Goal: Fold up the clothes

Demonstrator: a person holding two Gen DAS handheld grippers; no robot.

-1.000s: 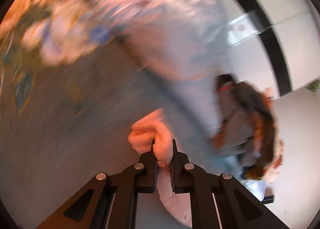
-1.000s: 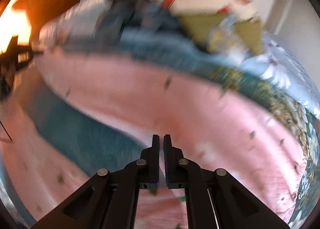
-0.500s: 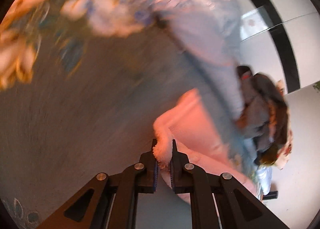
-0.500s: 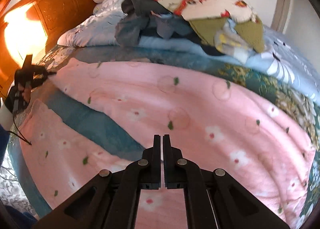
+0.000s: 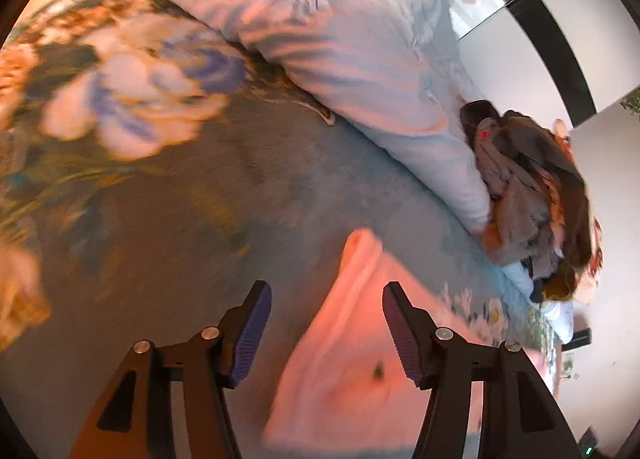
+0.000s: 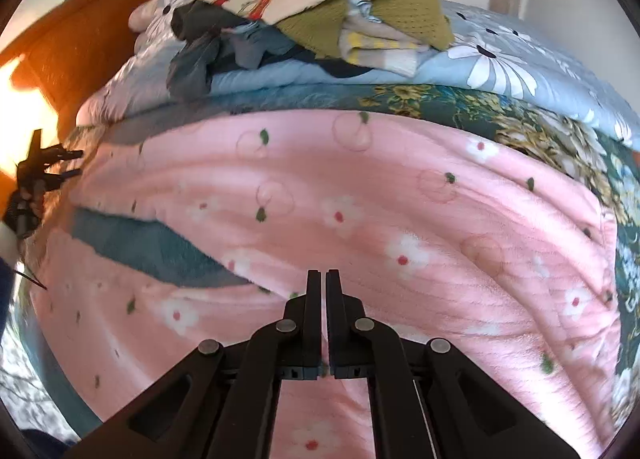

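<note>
A pink fleece garment (image 6: 360, 195) with small flowers and green dots lies spread across the bed, with a strip of teal bedspread (image 6: 152, 247) showing between its two parts. My right gripper (image 6: 323, 279) is shut and hovers over it; whether cloth is pinched is not visible. My left gripper (image 5: 326, 319) is open just above a corner of the pink garment (image 5: 360, 339). The left gripper also shows at the far left edge of the right wrist view (image 6: 48, 167).
A pile of unfolded clothes (image 6: 304, 7) sits on a light blue flowered duvet (image 6: 500, 63) at the far side of the bed. The same pile (image 5: 528, 187) and duvet (image 5: 340, 39) show in the left wrist view. A wooden headboard (image 6: 80, 55) stands at left.
My left gripper has opened and let go of the pink garment's corner, which now lies on the bedspread. The right gripper stays shut over the garment.
</note>
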